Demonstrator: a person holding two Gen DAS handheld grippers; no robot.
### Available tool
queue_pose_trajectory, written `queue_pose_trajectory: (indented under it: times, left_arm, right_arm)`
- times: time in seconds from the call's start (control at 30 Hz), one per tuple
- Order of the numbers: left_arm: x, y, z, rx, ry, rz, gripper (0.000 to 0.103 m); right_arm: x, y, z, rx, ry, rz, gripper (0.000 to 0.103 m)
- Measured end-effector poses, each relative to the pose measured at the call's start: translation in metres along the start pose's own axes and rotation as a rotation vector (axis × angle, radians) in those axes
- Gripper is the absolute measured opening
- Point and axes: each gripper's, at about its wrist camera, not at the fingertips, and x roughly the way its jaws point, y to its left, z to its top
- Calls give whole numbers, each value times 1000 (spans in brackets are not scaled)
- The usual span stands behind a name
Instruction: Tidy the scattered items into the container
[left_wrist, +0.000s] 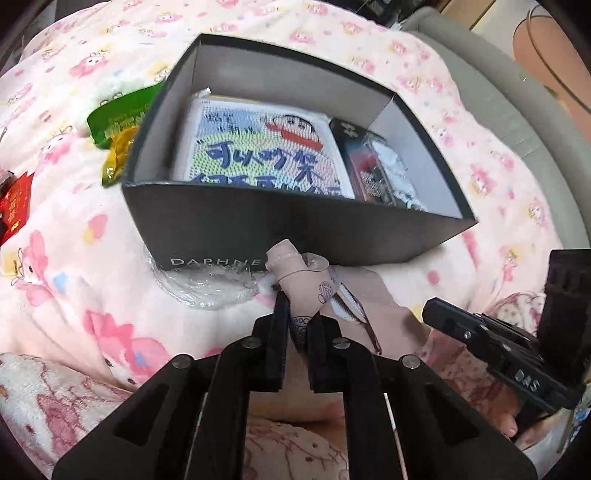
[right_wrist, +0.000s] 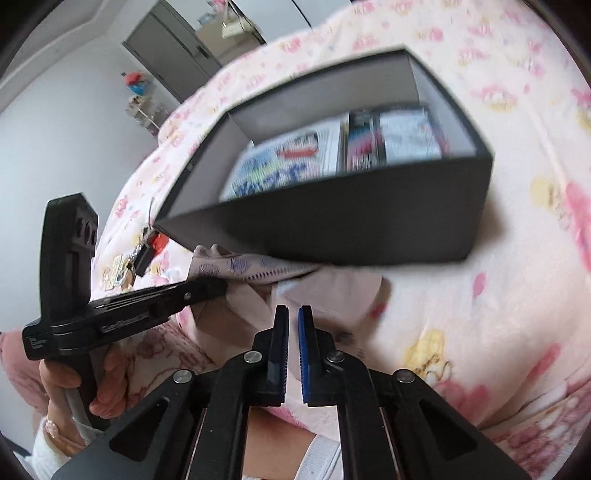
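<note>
Left wrist view: left gripper clamped on a beige printed fabric pouch with a striped zipper edge, pinched at its near end. The pouch's long axis runs away from the camera toward the black cardboard shoebox; its far tip touches the box's near wall, outside the box. White lettering on that wall reads "DAPHNE". Inside: a cartoon-print pack with blue Chinese writing lying flat, and a dark narrow package beside it on the right. Crinkled clear plastic wrap lies at the box's foot. A green snack bag and a red packet sit on the pink cartoon blanket, left of the box. The right gripper is near the pouch (its tips are not seen here).

Right wrist view: right gripper nearly closed, nothing between the blue pads. The pouch lies sideways against the box's lower wall, held by the left gripper. Contents blurred.
</note>
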Motion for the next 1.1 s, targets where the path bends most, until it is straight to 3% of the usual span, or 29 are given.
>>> queue_pose_trajectory:
  times: [0.1, 0.17, 0.2, 0.3, 0.4, 0.43, 0.53, 0.6, 0.63, 0.67, 0.87, 1.0, 1.1]
  left_arm:
    - [-3, 8, 2, -38, 44, -17, 19]
    - [-5, 10, 3, -58, 42, -22, 40]
    - [-4, 9, 3, -72, 46, -19, 46]
    - [7, 15, 11, -104, 59, 16, 47]
    - [28, 22, 9, -141, 143, 35, 59]
    - [38, 25, 7, -165, 184, 38, 59]
    - [40, 22, 6, -141, 175, 39, 49]
    - [40, 18, 3, -114, 173, 46, 8]
    - [40, 15, 2, -100, 169, 61, 8]
    - [36, 10, 1, -78, 148, 72, 7]
    - [-9, -17, 7, -6, 57, -45, 7]
    - [-59, -44, 40, 76, -60, -113, 7]
    - [-74, -49, 74, 95, -114, -157, 7]
  right_arm:
    - [-2, -11, 1, 43, 13, -22, 4]
    - [4, -15, 2, 75, 33, -17, 4]
    - [7, -16, 2, 86, 47, -12, 4]
    - [15, -20, 5, 120, 73, -31, 9]
    - [27, -25, 6, 161, 113, -49, 33]
    - [30, -29, 6, 174, 127, -42, 45]
    - [46, -36, 0, 236, 190, 32, 48]
    - [51, -35, 1, 229, 194, 62, 45]
    - [51, -31, 2, 203, 184, 67, 23]
    - [51, -27, 3, 181, 186, 72, 8]
    - [12, 6, 13, 25, 85, 49, 6]
    - [-32, 28, 50, -55, -23, 95, 6]
    - [-56, 42, 92, -119, -95, 147, 6]
